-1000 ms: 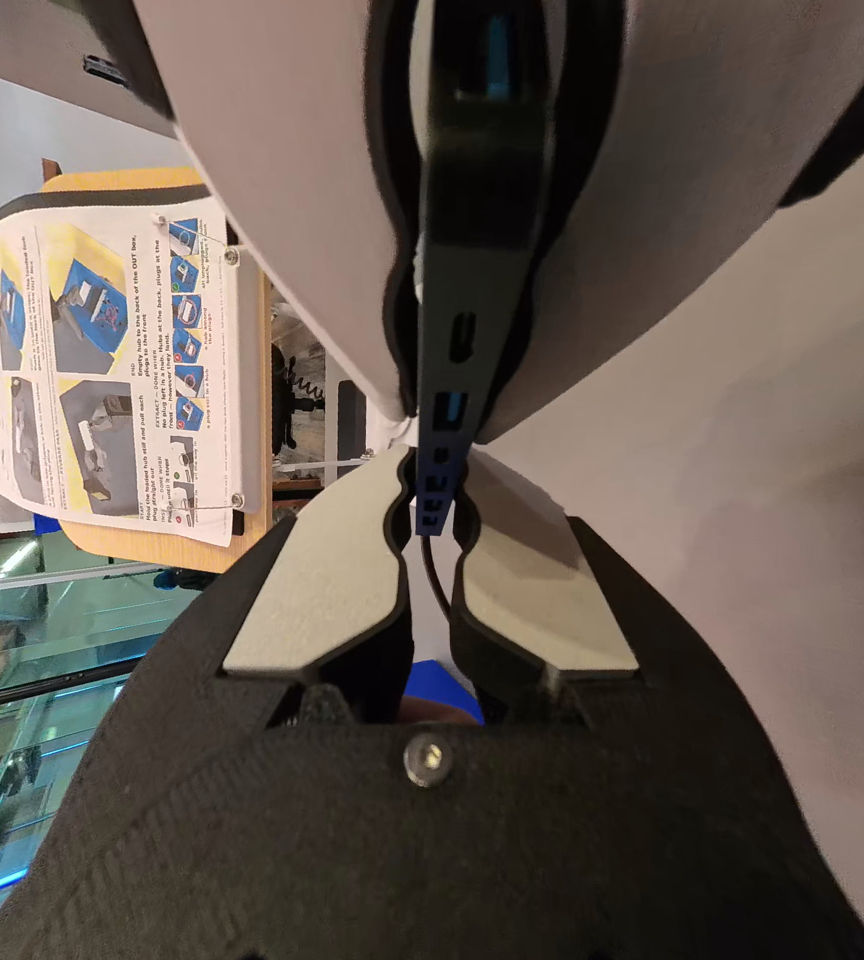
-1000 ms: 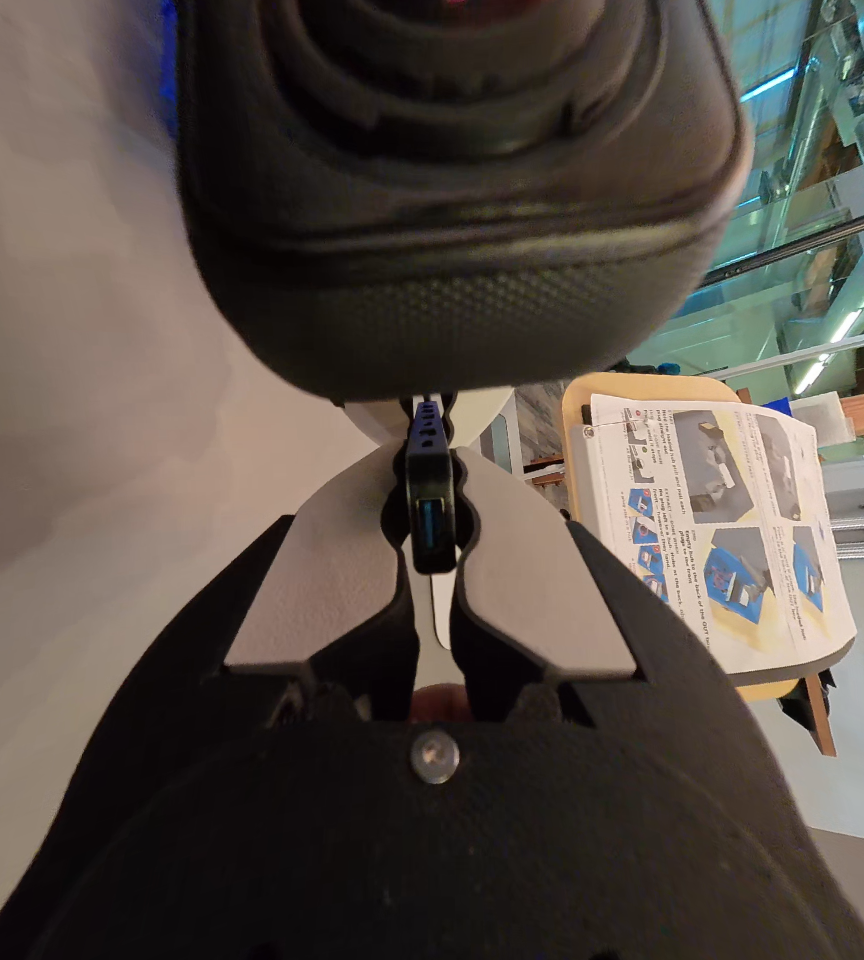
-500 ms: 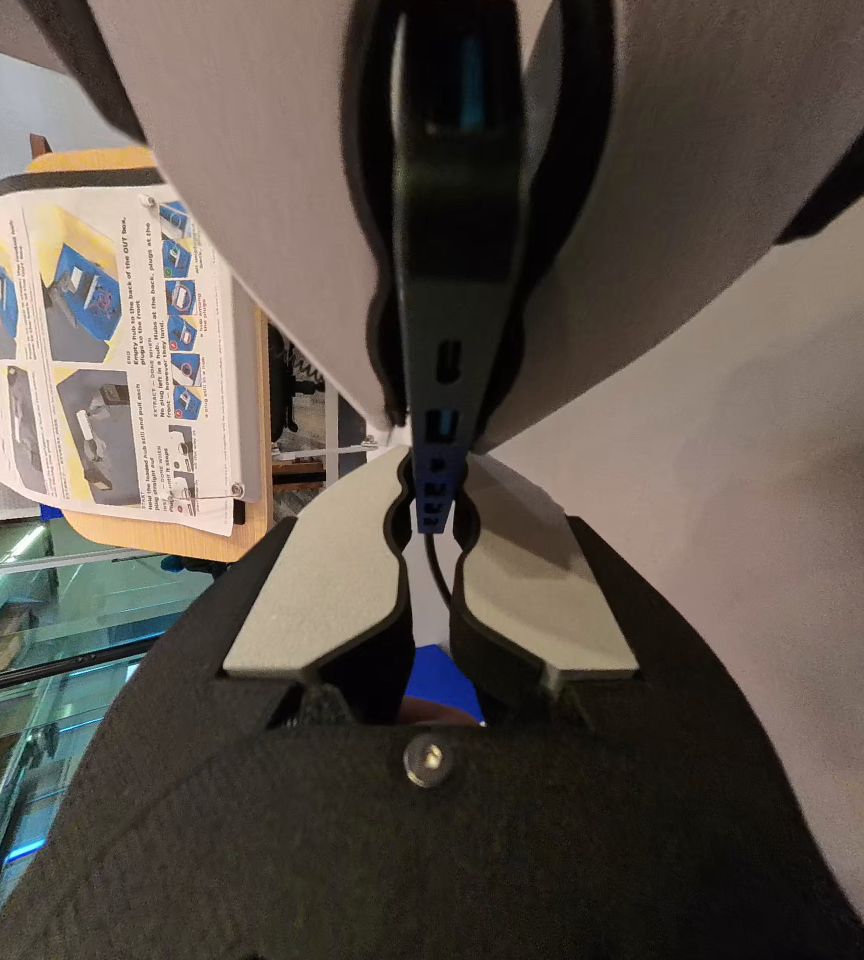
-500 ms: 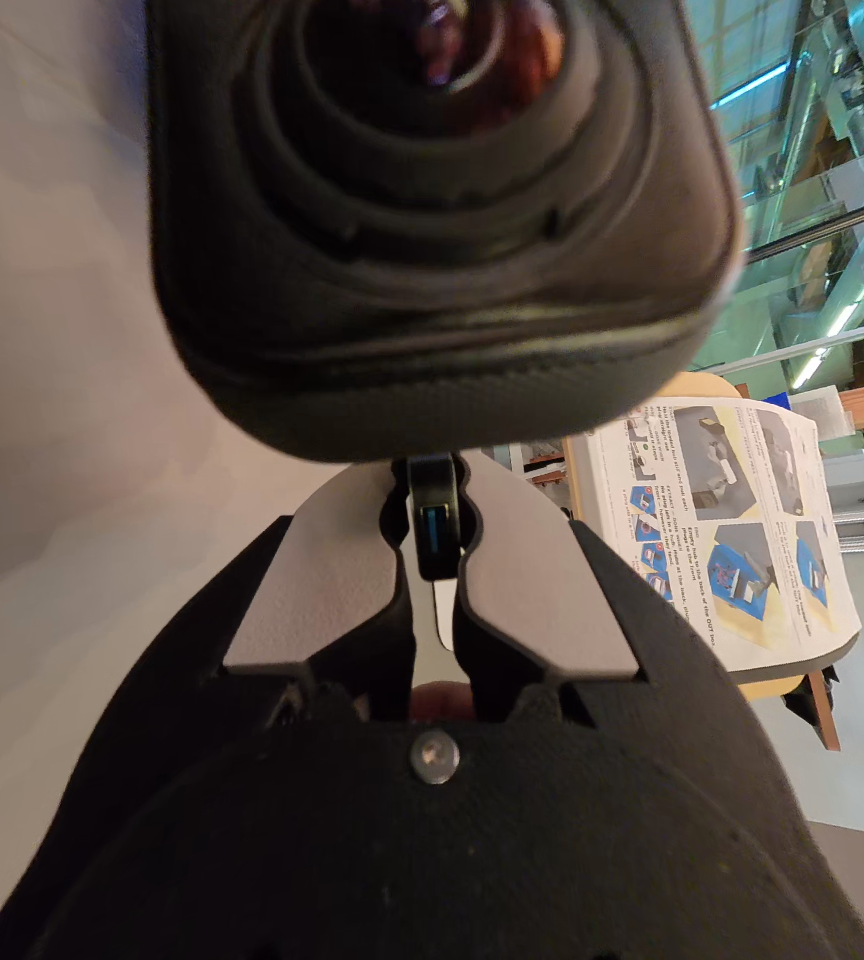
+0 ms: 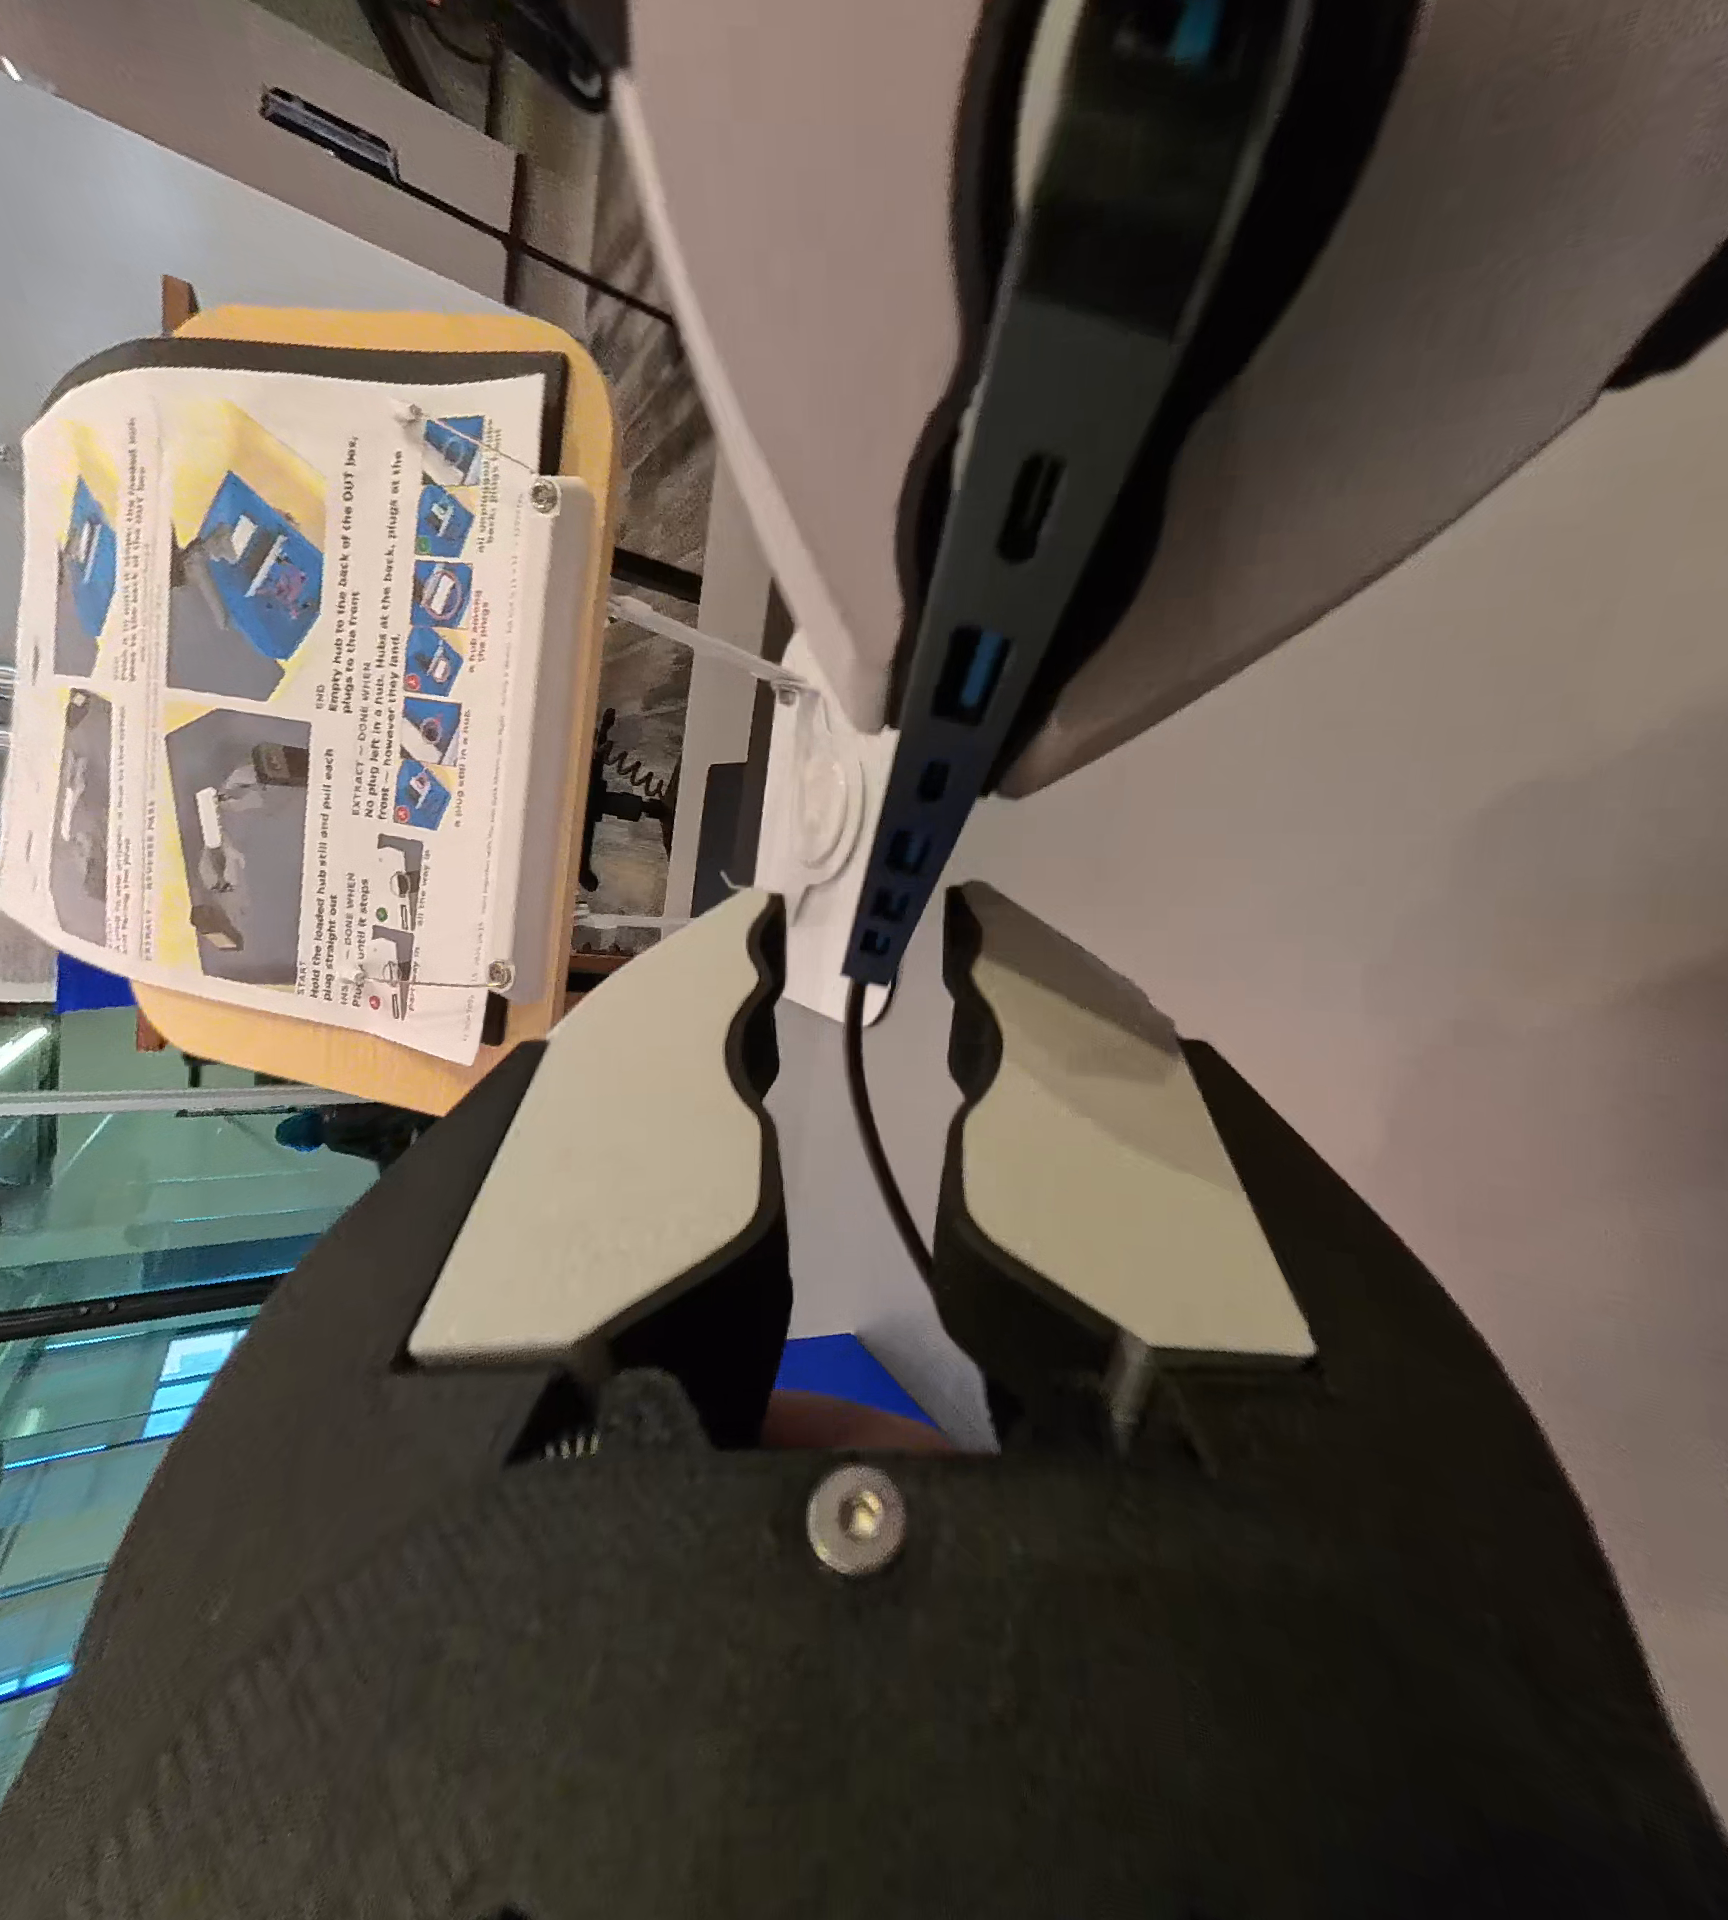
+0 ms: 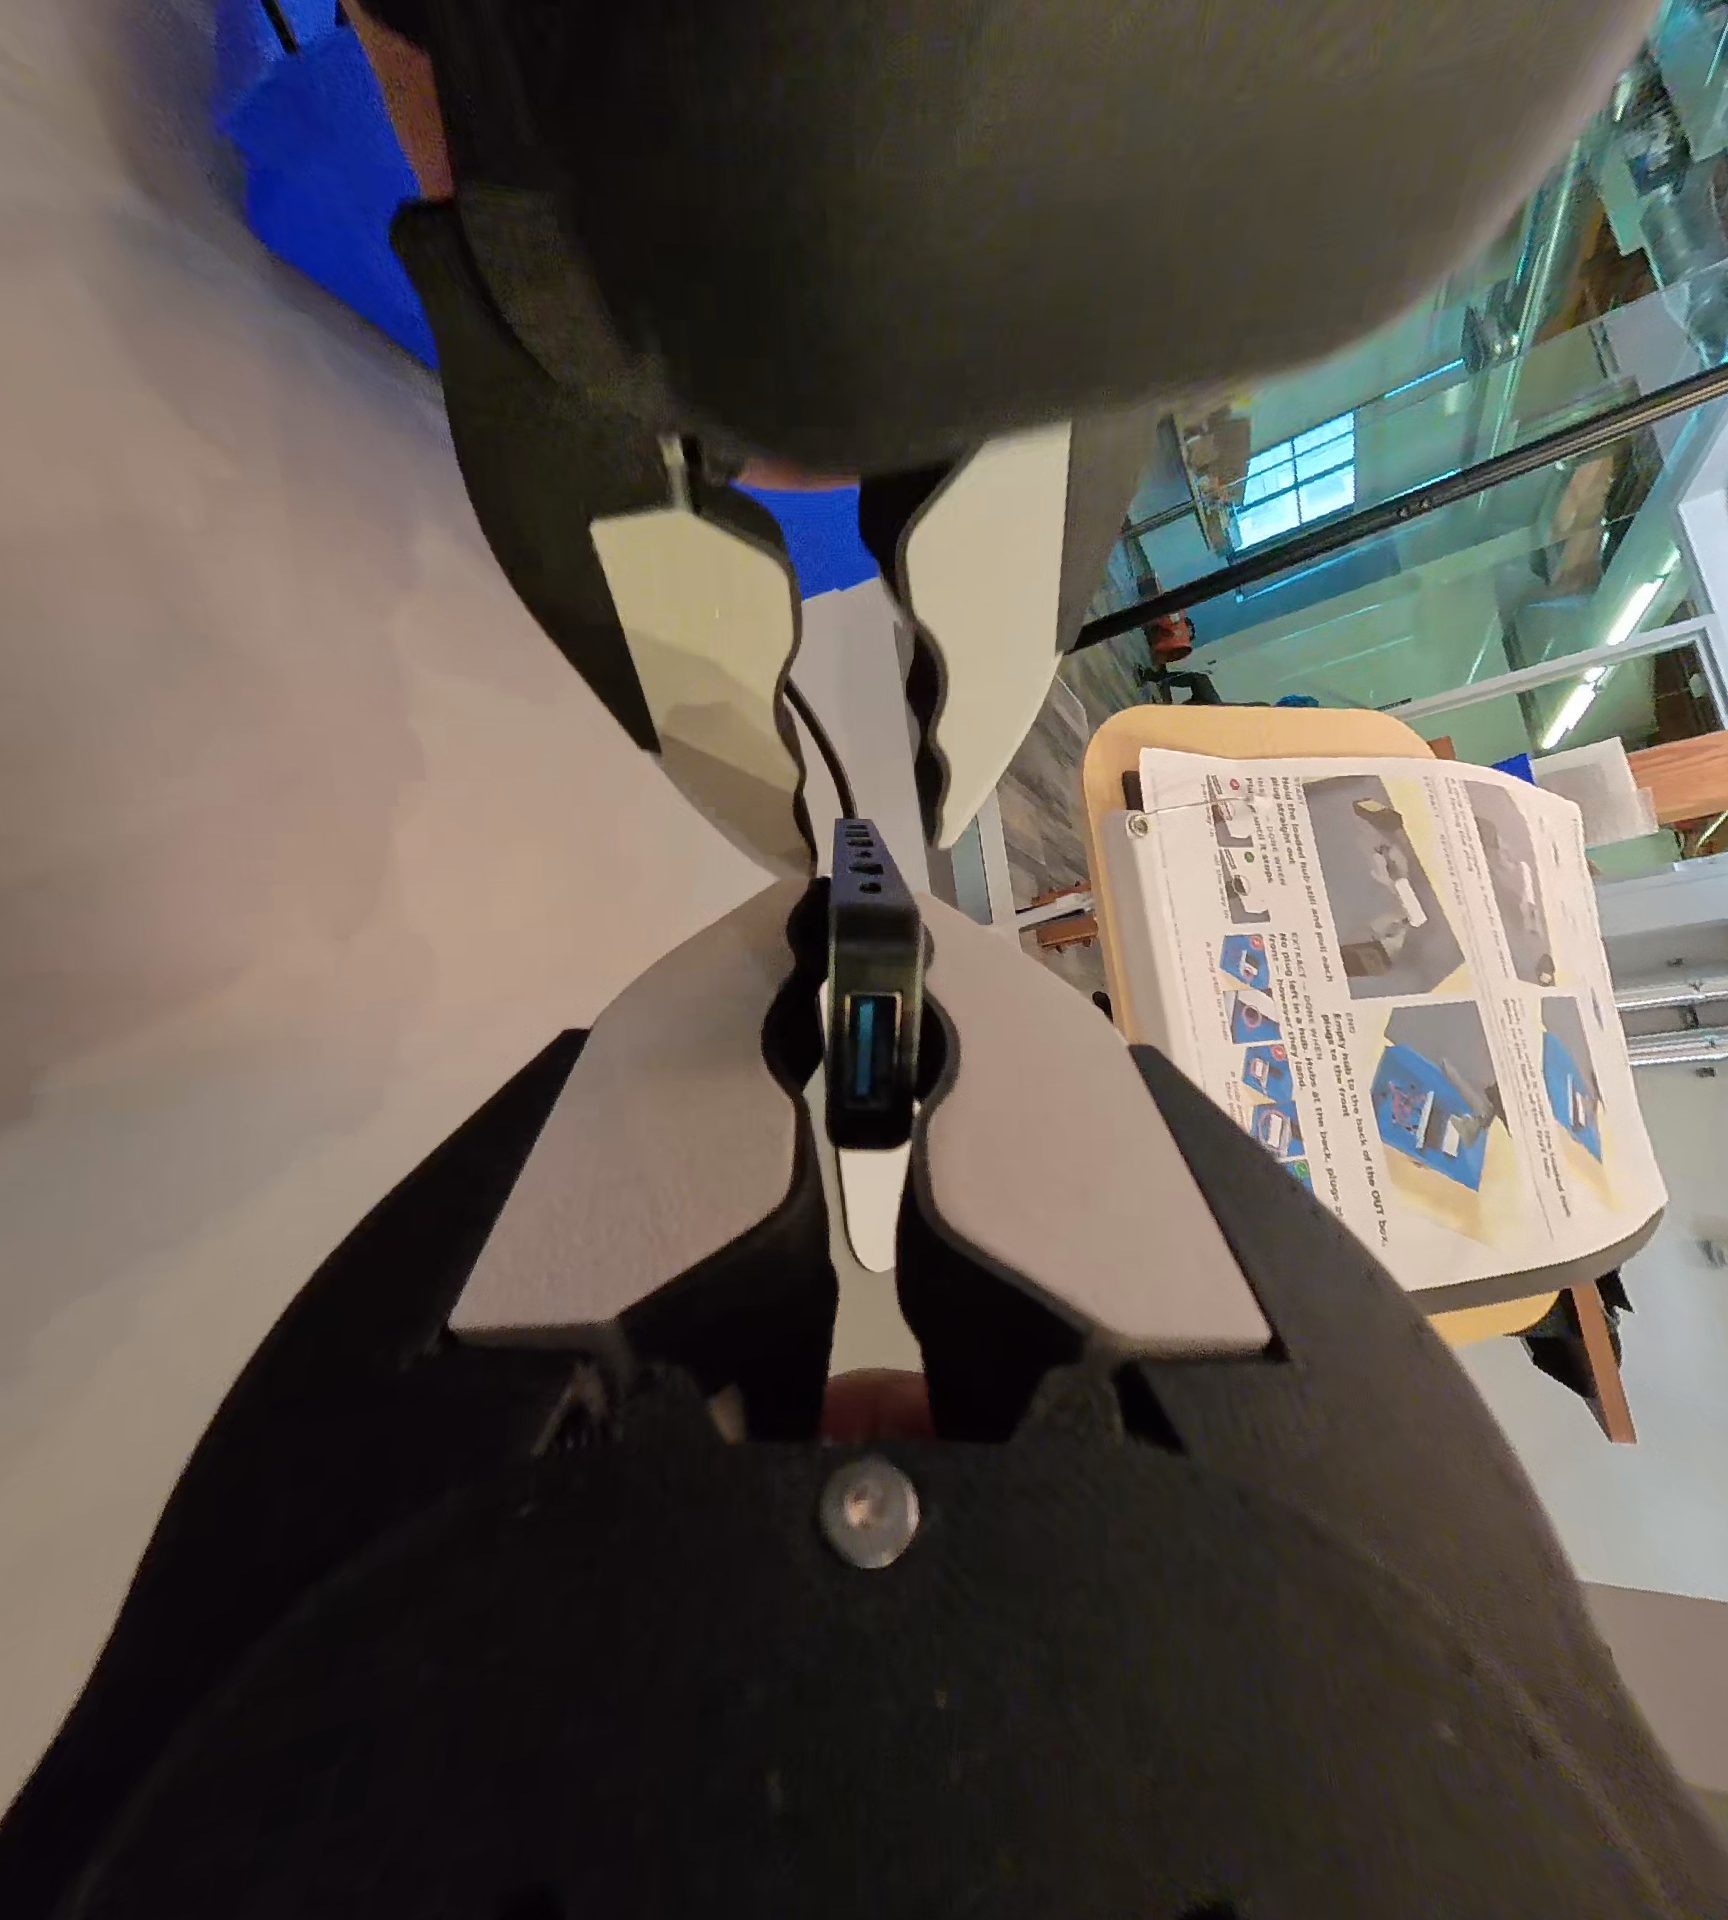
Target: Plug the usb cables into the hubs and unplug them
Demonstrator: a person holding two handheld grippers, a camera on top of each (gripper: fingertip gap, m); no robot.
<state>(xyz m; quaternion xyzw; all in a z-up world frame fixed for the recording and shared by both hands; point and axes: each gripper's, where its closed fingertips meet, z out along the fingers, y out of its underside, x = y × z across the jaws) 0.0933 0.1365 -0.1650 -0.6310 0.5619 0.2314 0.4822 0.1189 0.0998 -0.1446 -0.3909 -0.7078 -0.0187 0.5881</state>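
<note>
A black USB hub [image 6: 870,1029] with a blue port and a thin black cable [image 6: 824,753] is held in the air. My right gripper [image 6: 865,997] is shut on the hub's body. In the left wrist view the hub [image 5: 943,800] runs up and away, clamped between the right gripper's grey fingers [image 5: 818,312]. My left gripper [image 5: 860,925] is open, with its jaws apart on either side of the hub's cable end and not touching it. The cable [image 5: 870,1122] hangs between them. The left gripper's fingers [image 6: 714,644] also show in the right wrist view, facing mine.
A printed instruction sheet on a light wooden board [image 5: 288,707] stands beyond the table; it also shows in the right wrist view [image 6: 1411,987]. A blue box [image 6: 320,177] lies behind the left gripper. The white table [image 5: 1462,1039] is alongside. Glass partitions [image 6: 1462,468] are farther off. There is about 5 cm between the tips of the two grippers.
My left gripper has opened and let go of the hub's cable end, and drawn back a little. My right gripper still holds the hub.
</note>
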